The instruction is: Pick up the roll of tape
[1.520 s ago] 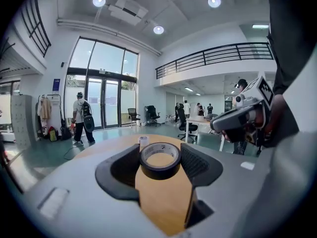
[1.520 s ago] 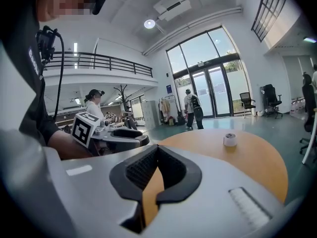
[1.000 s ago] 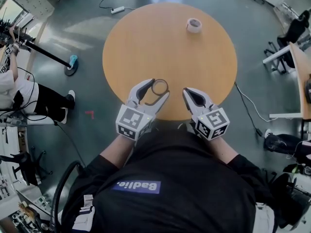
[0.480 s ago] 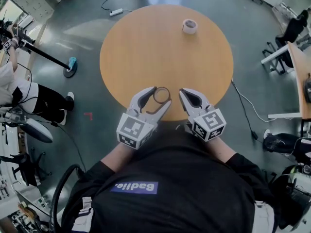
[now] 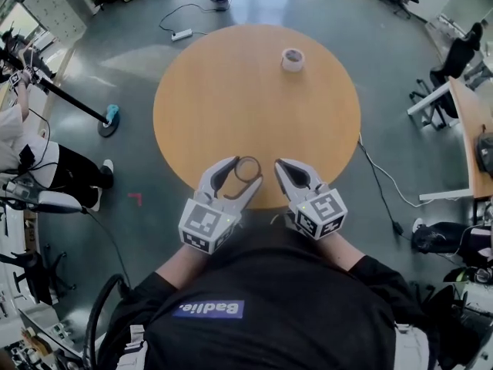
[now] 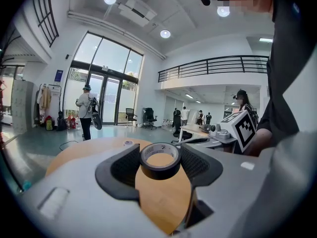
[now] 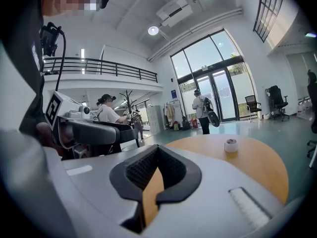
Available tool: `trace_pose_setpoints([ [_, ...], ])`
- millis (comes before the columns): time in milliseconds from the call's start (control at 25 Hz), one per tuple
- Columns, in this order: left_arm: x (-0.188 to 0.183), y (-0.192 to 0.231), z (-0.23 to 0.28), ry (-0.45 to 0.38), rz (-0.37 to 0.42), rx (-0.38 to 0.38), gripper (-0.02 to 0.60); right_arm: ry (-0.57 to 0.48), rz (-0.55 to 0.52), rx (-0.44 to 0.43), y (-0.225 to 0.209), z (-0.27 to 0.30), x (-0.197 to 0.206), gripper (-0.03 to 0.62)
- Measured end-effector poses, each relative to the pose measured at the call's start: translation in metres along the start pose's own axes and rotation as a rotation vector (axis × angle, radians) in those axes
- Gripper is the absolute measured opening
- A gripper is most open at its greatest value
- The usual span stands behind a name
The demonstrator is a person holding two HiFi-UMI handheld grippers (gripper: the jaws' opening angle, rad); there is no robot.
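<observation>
A black roll of tape [image 5: 248,168] hangs over the near edge of the round wooden table [image 5: 231,99], and my left gripper [image 5: 240,171] is shut on it. In the left gripper view the black roll of tape [image 6: 160,159] sits upright between the two dark pads of the left gripper [image 6: 160,155]. Just to the right, my right gripper [image 5: 280,166] is shut and holds nothing; the right gripper [image 7: 157,150] shows only table wood behind its joined tips. A white roll of tape [image 5: 292,59] lies at the table's far side, also seen as the white roll [image 7: 231,145].
A seated person [image 5: 31,160] and a stand with a round base [image 5: 108,122] are on the floor to the left. A desk [image 5: 470,122] with chairs stands at the right. A power strip [image 5: 182,34] and cables lie beyond the table. Another person [image 6: 85,110] stands by the glass doors.
My left gripper, with the black roll in it, has drawn back toward the table's near edge. The right gripper has stayed beside it, still shut.
</observation>
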State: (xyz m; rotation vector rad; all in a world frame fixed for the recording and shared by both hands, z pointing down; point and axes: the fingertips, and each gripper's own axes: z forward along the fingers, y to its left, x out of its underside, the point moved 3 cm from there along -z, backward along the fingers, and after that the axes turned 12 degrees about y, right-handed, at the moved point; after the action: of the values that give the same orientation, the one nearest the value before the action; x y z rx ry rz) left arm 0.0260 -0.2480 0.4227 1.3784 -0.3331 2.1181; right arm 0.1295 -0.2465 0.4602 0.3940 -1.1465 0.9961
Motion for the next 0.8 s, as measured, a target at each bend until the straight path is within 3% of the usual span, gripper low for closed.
trace_pose_setpoints([
  [400,0.004,-0.025,-0.011,0.011,-0.096,-0.131,0.275,0.002,-0.012,-0.105,-0.005,-0.01,0.013,0.002],
  [600,0.027,-0.048,-0.029,-0.003,-0.087,-0.103,0.275,-0.017,-0.015,-0.083,0.009,-0.027,0.023,0.002],
  [800,0.049,-0.072,-0.085,-0.043,-0.042,-0.077,0.275,-0.047,-0.041,-0.03,0.066,-0.056,0.04,0.002],
])
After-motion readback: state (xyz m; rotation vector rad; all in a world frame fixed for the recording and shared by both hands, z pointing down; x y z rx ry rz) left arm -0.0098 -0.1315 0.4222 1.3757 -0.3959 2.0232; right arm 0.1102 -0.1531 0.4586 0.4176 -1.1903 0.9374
